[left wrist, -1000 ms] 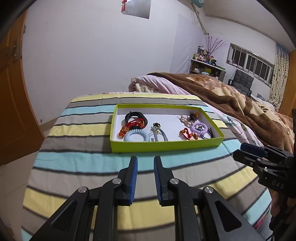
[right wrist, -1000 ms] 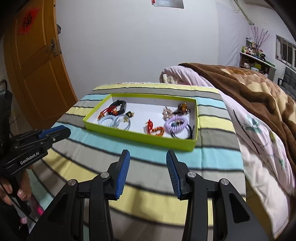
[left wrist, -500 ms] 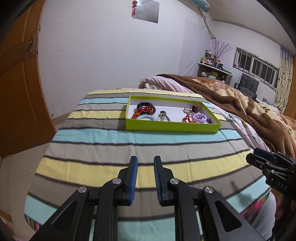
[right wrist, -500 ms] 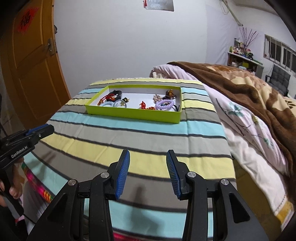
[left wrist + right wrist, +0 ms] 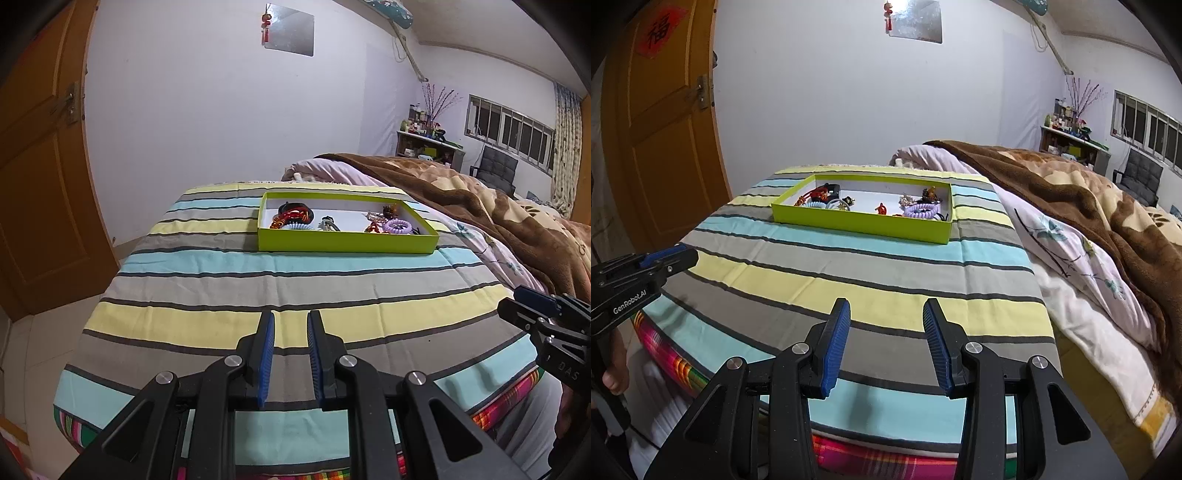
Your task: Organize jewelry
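A lime-green tray (image 5: 347, 242) (image 5: 857, 221) sits far ahead on the striped cloth (image 5: 258, 295). Inside it lie several pieces: a purple coil hair tie (image 5: 398, 226) (image 5: 921, 211), a light blue coil tie (image 5: 816, 204), a black and red piece (image 5: 295, 212), and small orange and gold bits. My left gripper (image 5: 291, 317) hovers over the cloth's near edge, well short of the tray, open by a narrow gap with nothing in it. My right gripper (image 5: 886, 306) is also far back, open wider and empty. Each gripper shows at the edge of the other's view.
A brown blanket (image 5: 498, 210) and a floral quilt (image 5: 1071, 258) lie on the bed to the right. An orange wooden door (image 5: 37, 184) stands at the left. A person's hand (image 5: 613, 380) grips the left tool's handle. Bright checked fabric hangs below the cloth's near edge.
Both grippers have drawn back from the tray, which now looks smaller and farther off. More striped cloth lies between. Neither jaw gap has changed.
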Demonstrator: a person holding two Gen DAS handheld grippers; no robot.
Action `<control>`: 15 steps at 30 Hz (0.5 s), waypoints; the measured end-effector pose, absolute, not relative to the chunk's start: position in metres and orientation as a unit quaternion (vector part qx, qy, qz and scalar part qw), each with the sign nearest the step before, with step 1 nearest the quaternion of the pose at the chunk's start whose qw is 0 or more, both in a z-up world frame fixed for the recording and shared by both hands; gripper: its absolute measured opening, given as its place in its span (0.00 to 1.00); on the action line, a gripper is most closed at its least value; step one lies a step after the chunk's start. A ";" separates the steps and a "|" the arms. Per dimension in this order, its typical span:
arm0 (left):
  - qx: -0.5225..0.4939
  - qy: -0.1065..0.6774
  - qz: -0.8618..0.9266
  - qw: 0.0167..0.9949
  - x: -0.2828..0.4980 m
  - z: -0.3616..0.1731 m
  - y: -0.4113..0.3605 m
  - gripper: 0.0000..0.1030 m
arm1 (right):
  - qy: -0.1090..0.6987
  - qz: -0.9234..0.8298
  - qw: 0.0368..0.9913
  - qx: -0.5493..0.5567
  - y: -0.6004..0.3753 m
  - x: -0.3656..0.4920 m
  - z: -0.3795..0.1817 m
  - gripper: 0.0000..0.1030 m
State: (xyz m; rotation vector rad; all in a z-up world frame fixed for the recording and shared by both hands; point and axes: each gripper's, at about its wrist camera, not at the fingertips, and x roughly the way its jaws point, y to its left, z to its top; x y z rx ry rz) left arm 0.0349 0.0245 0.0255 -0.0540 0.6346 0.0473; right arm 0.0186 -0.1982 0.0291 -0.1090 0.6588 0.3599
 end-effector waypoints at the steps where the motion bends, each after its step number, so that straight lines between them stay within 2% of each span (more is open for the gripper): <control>1: -0.026 0.310 0.025 0.950 0.035 0.025 0.024 0.17 | 0.321 0.176 0.929 -0.054 -0.198 0.018 0.029 0.41; 15: -0.022 0.312 0.029 0.950 0.035 0.024 0.022 0.17 | 0.320 0.175 0.929 -0.056 -0.197 0.015 0.031 0.41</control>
